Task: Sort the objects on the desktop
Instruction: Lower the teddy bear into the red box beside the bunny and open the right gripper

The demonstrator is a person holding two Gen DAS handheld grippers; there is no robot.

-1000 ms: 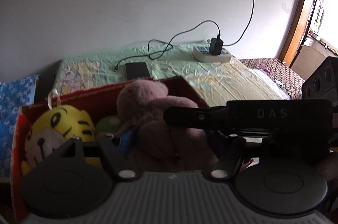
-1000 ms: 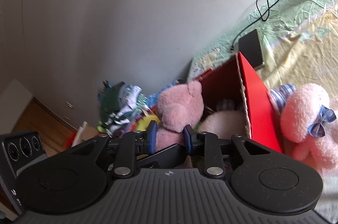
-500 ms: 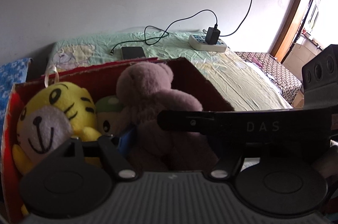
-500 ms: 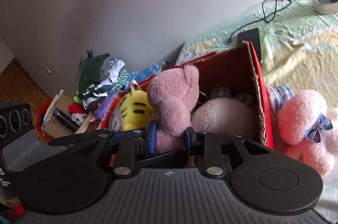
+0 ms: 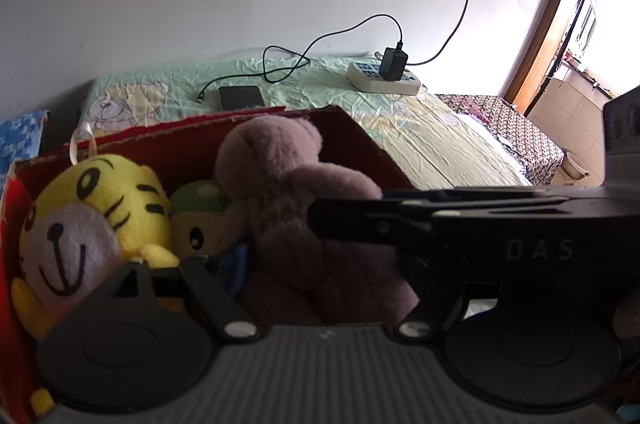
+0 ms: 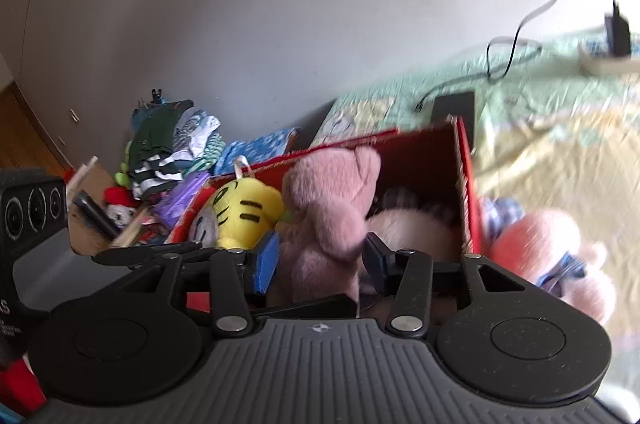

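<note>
Both grippers, left [image 5: 320, 264] and right [image 6: 318, 260], stand open around the pink bear [image 6: 328, 216] in the red box [image 6: 466, 184], with a yellow tiger [image 6: 244, 212] beside it.

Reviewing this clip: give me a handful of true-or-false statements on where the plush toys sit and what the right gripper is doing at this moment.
1. The yellow tiger plush lies inside the red box. True.
2. The right gripper is clamped on the mauve bear. False: its pads stand apart on either side of the bear.
3. The pink plush with a blue bow lies outside the box, on the bedsheet. True.
4. The black phone lies inside the box. False: it lies on the sheet behind it.
5. A charger is plugged into the power strip. True.
</note>
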